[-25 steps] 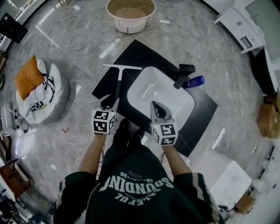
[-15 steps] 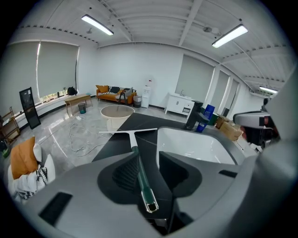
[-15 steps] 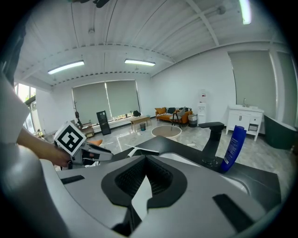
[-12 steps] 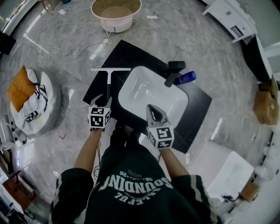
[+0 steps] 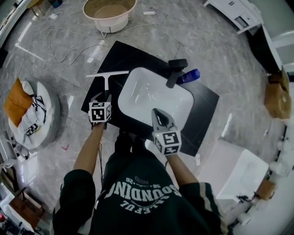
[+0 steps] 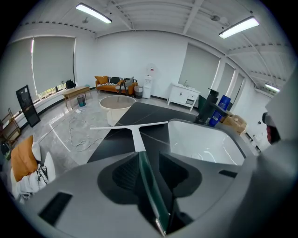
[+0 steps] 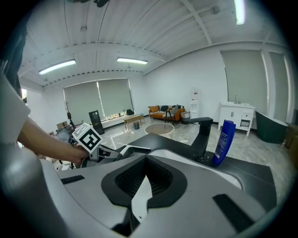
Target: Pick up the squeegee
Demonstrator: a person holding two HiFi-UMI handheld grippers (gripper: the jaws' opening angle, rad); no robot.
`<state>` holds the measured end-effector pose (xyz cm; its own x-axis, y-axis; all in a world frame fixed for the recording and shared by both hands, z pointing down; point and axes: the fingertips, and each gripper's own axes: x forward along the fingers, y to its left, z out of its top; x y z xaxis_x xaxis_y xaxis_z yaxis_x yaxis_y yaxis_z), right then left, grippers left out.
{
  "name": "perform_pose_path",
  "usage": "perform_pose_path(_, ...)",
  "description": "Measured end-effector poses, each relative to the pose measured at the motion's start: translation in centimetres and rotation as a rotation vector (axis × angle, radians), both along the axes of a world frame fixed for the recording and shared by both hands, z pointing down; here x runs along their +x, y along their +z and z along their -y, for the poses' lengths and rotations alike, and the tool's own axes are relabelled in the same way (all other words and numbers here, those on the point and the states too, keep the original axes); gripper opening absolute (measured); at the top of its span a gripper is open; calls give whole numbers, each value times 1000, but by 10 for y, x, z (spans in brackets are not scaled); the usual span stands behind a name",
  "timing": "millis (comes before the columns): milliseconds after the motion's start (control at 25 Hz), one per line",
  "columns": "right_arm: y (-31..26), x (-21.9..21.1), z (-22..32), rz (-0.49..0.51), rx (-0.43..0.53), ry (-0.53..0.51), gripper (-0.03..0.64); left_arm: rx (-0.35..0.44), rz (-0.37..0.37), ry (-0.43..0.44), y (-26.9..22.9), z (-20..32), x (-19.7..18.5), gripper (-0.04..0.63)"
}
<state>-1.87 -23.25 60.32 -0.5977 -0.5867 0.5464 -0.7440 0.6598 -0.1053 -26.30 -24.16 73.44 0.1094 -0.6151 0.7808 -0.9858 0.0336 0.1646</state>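
2 grippers are being held over a black slab (image 5: 204, 110) that is carrying a white basin (image 5: 138, 98). The left gripper (image 5: 98, 97) is clamping its jaws on the dark green lower part of the squeegee (image 5: 106, 75) handle. The squeegee is lying to the left of the basin, with its white blade across the far part of the slab; I cannot tell whether the blade is touching the slab. The right gripper (image 5: 156, 112) is hanging over the near rim of the basin with its jaw tips pressed together and nothing between them.

At the far edge of the basin a black faucet (image 5: 173, 72) is standing, and a blue bottle (image 5: 189, 75) is just beside it. The floor (image 5: 220, 50) is looking like grey polished marble. On it a round beige tub (image 5: 110, 24) is sitting beyond the slab, thin cables (image 5: 59, 55) are trailing near it, and an orange cushion (image 5: 16, 98) is resting on a pale seat well to the left. Farther back, an orange sofa (image 6: 111, 83) and a white cabinet (image 6: 182, 95) are standing along the white walls, and strip lights (image 6: 93, 13) are shining on the ceiling.
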Motion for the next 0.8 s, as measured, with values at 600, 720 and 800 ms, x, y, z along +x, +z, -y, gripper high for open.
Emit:
perform_pose_path(600,5,11,6,-5,-12,58,2,-176,-11,-59,31,38,-16,116)
perform_pose_path(720,3,15,7,-6,-13,69,2,-206,7,-69,33,39,-19,115)
perform_pose_path(800,3,19,9,-4,-10,82,2,-220,8,-68,34,39,-19,115)
